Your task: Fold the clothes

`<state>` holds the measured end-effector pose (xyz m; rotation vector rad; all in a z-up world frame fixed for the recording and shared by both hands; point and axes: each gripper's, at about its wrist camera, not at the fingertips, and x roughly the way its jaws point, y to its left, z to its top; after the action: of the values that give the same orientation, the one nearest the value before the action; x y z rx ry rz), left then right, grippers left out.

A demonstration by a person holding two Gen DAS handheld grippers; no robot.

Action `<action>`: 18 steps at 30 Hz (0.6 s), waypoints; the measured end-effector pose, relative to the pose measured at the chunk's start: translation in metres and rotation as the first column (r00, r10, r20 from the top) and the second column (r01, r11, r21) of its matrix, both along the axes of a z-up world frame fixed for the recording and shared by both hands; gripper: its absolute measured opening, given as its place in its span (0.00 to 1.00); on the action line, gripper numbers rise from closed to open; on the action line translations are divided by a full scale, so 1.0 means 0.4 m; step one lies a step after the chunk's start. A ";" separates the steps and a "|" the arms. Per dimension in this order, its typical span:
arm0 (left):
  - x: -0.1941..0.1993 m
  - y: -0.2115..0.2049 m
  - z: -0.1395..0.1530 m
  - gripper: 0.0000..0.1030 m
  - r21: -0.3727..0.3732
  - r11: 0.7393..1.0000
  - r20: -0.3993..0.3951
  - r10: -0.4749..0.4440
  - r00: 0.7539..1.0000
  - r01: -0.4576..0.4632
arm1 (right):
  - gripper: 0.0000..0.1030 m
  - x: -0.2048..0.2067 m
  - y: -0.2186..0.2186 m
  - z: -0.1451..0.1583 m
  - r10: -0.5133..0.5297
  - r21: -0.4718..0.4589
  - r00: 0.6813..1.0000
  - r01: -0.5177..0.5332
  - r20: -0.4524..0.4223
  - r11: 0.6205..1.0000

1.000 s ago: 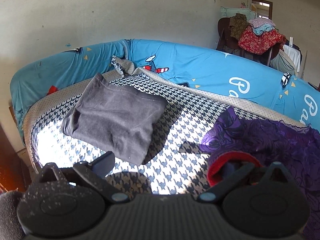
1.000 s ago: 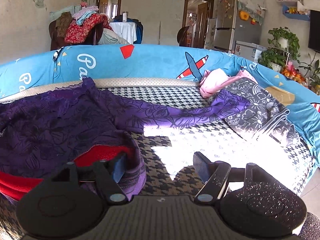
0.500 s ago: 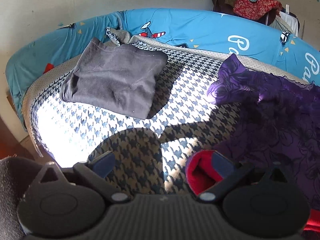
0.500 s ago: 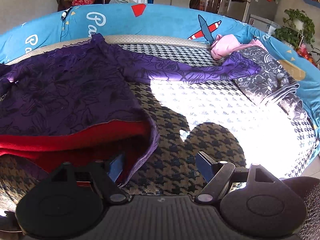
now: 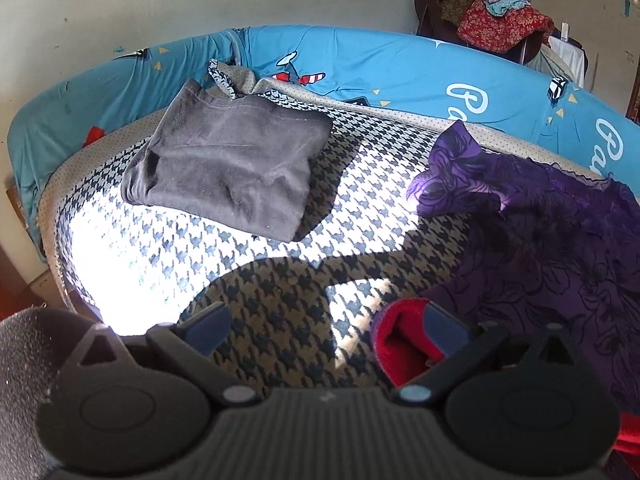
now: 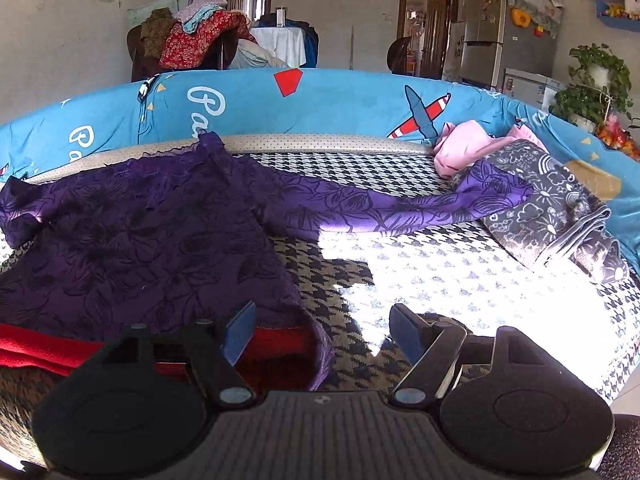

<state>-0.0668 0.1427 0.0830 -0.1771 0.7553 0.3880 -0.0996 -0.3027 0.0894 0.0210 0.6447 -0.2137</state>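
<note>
- A purple flowered garment point(image 6: 152, 240) with a red lining point(image 6: 280, 344) lies spread across the left half of the right wrist view; one long sleeve reaches to the right, its end lying on the patterned grey cloth there. In the left wrist view the same garment point(image 5: 552, 240) fills the right side.
- The right gripper point(image 6: 320, 330) sits at the bottom of its frame with its jaws closing. The garment's red-lined corner lies between them, against the left finger point(image 6: 240, 332); the right finger point(image 6: 408, 332) stands clear over the checked cover, so nothing is pinched.
- The left gripper point(image 5: 324, 330) is at the bottom of its frame, jaws wide apart. Its right finger point(image 5: 444, 328) is tucked into the red-lined hem; its left finger point(image 5: 204, 326) hangs over bare cover. No grasp here either.
- A folded grey garment point(image 5: 228, 168) lies in the upper left of the left wrist view, well apart from the purple one.
- A black-and-white checked cover point(image 6: 460, 280) lies under everything, partly in bright sun.
- A patterned grey cloth point(image 6: 552, 208) and a pink garment point(image 6: 464, 148) lie at the right of the right wrist view.
- A blue printed cushion point(image 6: 320, 100) curves along the back.
- A chair piled with clothes point(image 6: 192, 36) stands in the upper left behind it.
</note>
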 end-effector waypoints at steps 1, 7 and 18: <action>0.000 -0.002 -0.001 1.00 -0.002 1.000 -0.002 -0.003 1.000 0.003 | 0.48 0.003 -0.005 -0.006 0.002 0.021 1.000 -0.001 -0.012 1.000; 0.000 -0.017 -0.008 1.00 -0.009 1.000 -0.013 -0.026 1.000 0.026 | 0.05 -0.009 -0.011 -0.017 -0.005 0.059 0.999 0.007 -0.041 0.998; -0.003 -0.023 -0.019 1.00 0.000 0.998 -0.035 -0.062 0.997 0.062 | 0.04 -0.106 0.066 -0.025 0.165 0.027 0.970 -0.163 -0.179 0.986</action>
<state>-0.0681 0.1336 0.0756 -0.1456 0.7933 0.3329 -0.1420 -0.2763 0.0794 -0.0408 0.8244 -0.0518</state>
